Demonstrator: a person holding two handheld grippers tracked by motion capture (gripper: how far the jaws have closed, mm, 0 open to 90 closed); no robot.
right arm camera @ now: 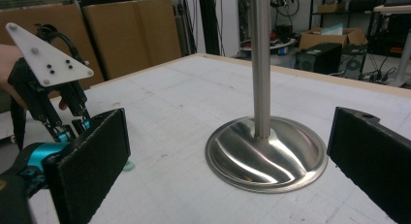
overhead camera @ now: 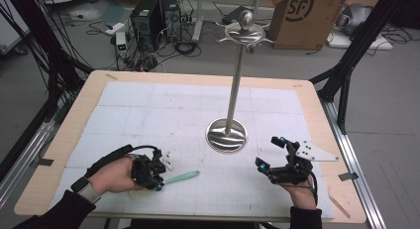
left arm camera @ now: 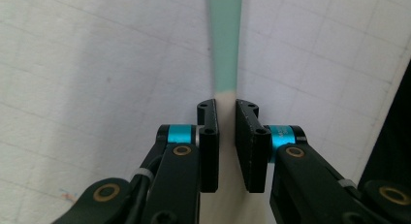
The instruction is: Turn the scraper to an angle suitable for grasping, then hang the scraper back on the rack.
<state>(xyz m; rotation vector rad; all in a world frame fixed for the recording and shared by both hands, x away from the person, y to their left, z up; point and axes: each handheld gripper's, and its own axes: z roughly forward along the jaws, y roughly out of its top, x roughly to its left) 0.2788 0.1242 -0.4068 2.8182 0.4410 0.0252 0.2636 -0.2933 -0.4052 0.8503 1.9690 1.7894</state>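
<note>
The mint-green stick (left arm camera: 226, 40) is blurry, and its near end is hidden between the jaws. The left gripper (left arm camera: 226, 107) pinches it low on the white mat (overhead camera: 198, 115). The right gripper (right arm camera: 228, 151) is spread wide near the shiny metal stand (right arm camera: 265, 151).

Even, fairly bright indoor light falls from above, leaving soft, faint shadows on the white mat (overhead camera: 163, 115) and bright streaks of glare on the polished metal stand base (right arm camera: 266, 153). The high view is soft and low in detail, with the table's edges bowed slightly. In the left gripper view the green handle (left arm camera: 225, 40) is blurred (its far end most of all), while the near black jaws look sharp.
</note>
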